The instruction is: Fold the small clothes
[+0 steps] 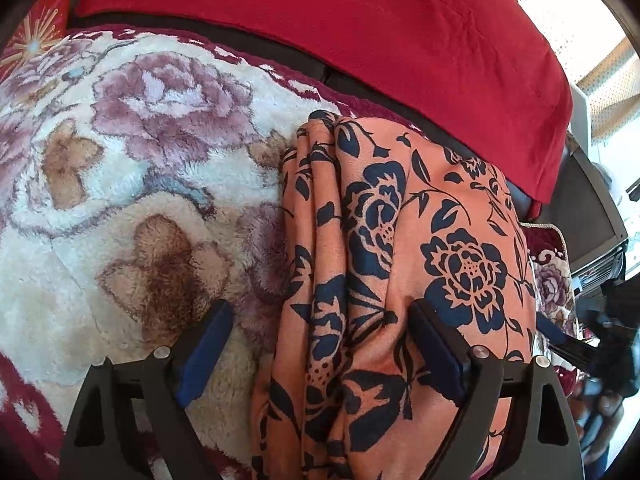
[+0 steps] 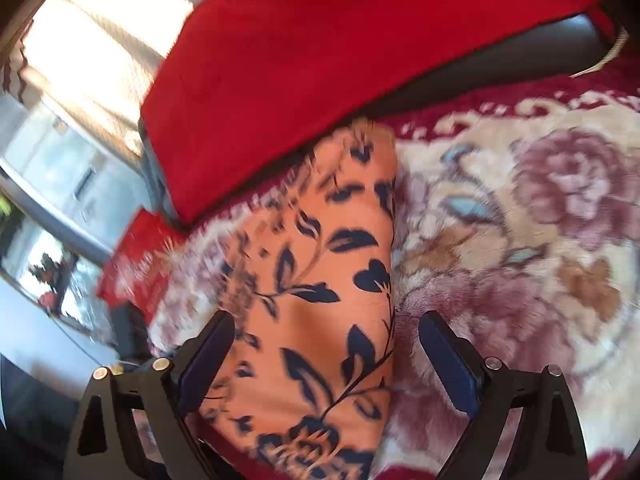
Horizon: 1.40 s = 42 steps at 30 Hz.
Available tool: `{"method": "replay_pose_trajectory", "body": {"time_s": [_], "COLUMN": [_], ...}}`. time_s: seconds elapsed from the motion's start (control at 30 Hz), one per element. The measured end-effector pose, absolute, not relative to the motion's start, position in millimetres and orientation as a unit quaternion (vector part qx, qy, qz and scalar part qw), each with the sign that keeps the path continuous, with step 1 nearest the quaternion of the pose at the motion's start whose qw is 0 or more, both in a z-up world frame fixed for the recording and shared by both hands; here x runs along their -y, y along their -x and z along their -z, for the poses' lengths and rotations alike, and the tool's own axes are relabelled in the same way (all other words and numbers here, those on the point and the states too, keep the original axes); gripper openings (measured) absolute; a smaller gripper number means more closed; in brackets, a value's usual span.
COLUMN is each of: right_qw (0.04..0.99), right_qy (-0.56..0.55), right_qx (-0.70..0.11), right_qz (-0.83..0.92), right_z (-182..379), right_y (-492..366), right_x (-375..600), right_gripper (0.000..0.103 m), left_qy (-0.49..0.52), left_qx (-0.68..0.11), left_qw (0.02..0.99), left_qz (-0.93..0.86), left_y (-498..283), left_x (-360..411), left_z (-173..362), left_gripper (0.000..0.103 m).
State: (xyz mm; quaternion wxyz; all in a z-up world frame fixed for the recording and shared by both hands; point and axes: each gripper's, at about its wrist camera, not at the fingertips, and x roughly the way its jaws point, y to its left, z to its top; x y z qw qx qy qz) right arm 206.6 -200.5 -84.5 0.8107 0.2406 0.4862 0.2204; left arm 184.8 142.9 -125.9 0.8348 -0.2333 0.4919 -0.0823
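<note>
Two grippers over folded cloth, both w/ jaws apart.
Left gripper (image 1: pixel 320 344) & right gripper (image 2: pixel 326 354) straddle orange floral garment (image 1: pixel 400 248) on plush blanket (image 1: pixel 120 184); nothing clamped, prob. fold released.

Fluffy floral blanket (image 1: pixel 120 184) covers seat surface, cream middle, purple roses, maroon border. Orange cloth with navy flowers (image 1: pixel 400 240) lies right on it, bunched in long folds along one side. Red cushion (image 1: pixel 340 32) stands at back edge, just behind cloth's far end.
</note>
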Motion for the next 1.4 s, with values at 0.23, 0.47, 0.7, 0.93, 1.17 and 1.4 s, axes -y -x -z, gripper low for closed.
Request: {"method": "replay_pose_trajectory", "body": {"time_s": [0.23,0.47,0.7,0.93,1.17,1.4], "right_qw": [0.807,0.864,0.901,0.877,0.874,0.895], "right_qy": [-0.171,-0.093,-0.11,-0.177,-0.172,-0.136], "right_qx": [-0.511,-0.425,-0.358,-0.395,-0.44,-0.387], "right_qz": [-0.243,-0.252,-0.22,-0.211,-0.109,-0.176], "right_z": [91.8,5.6,-59.2,-10.1,51.9,8.3], "right_y": [-219.1,-191.2,-199.4,-230.9,-210.7,-210.0], "right_x": [165.6,172.1,246.0,296.3,309.6,274.7], "right_gripper": [0.037,0.032,0.032,0.04,0.041,0.068], "left_qy": [0.189,0.201,0.173,0.142,0.172,0.181], "left_qx": [-0.481,-0.411,-0.329,-0.361,-0.461,-0.409], "left_qw": [0.846,0.872,0.907,0.907,0.869,0.89], "left_qz": [0.126,0.171,0.198,0.165,0.061,0.09], "left_y": [-185.5,-181.2,-199.8,-229.3,-225.8,-208.0], "left_x": [-120.9,-90.5,-24.3,18.1,-27.8,-25.1], "left_z": [115.6,53.5,-19.8,1.8,85.1,43.8], "left_gripper": [0.035,0.026,0.026,0.034,0.058,0.064]}}
